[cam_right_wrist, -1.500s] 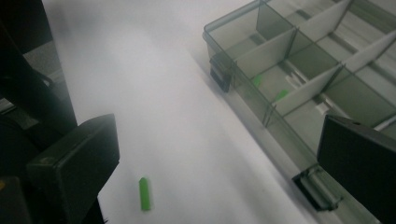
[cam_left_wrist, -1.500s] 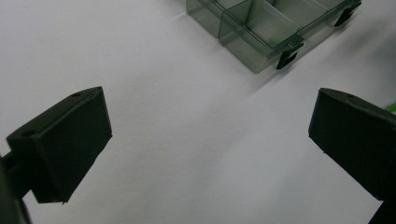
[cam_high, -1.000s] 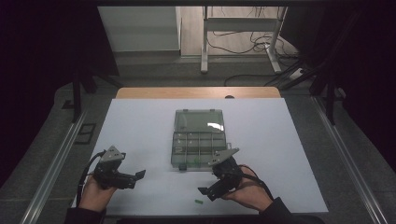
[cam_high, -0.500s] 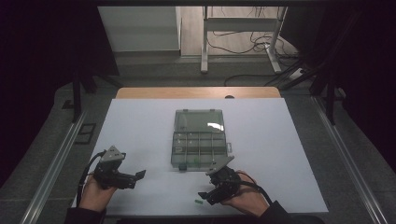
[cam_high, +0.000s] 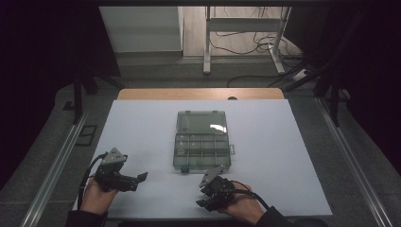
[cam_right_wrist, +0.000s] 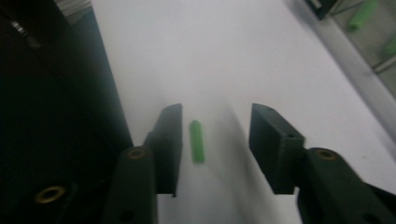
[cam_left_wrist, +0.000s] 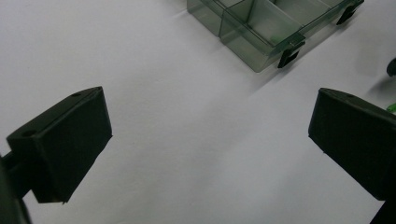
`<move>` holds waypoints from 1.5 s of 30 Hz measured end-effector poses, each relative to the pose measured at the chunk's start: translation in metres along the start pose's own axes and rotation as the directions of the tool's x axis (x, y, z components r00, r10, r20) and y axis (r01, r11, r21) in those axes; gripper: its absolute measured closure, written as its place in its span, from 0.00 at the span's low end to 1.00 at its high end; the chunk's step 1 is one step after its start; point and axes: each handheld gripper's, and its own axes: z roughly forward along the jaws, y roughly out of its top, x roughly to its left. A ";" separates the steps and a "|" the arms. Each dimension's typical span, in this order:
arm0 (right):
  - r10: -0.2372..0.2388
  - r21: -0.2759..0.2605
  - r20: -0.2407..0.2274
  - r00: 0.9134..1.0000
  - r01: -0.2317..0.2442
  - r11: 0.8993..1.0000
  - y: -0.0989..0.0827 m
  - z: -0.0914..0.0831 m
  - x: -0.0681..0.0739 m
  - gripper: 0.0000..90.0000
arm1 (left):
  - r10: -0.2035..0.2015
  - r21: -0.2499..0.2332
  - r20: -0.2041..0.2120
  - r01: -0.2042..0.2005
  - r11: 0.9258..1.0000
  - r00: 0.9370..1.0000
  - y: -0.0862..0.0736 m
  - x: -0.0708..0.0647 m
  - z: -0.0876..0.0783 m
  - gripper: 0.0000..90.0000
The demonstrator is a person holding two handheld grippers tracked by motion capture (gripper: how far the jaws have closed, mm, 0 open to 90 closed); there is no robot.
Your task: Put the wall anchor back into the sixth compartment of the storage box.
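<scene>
Just nearer the person than the open box, the right gripper sits low over the white tabletop. Its fingers have just been closing, and a small green peg lies flat between them, close to one finger yet touched by neither. Left of the box, the left gripper has its fingers spread wide over bare tabletop, holding nothing. More green bits lie inside the box compartments.

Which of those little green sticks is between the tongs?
The green stick lying loose on the white table, between the right tongs. The other green pieces sit inside the clear box.
</scene>
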 end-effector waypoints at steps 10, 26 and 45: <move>-0.040 0.057 -0.020 0.999 0.041 0.998 -0.001 0.010 0.002 0.83 | 0.002 -0.001 0.001 -0.002 1.000 1.000 0.000 0.000 0.000 0.00; -0.085 0.065 0.009 0.996 0.084 0.994 0.001 0.009 0.006 0.93 | 0.004 0.000 0.001 -0.004 1.000 1.000 0.000 0.000 0.000 0.00; -0.048 0.026 -0.020 0.999 0.049 0.998 0.003 -0.002 -0.002 0.93 | 0.009 0.011 -0.005 -0.009 1.000 1.000 0.000 -0.001 0.001 0.00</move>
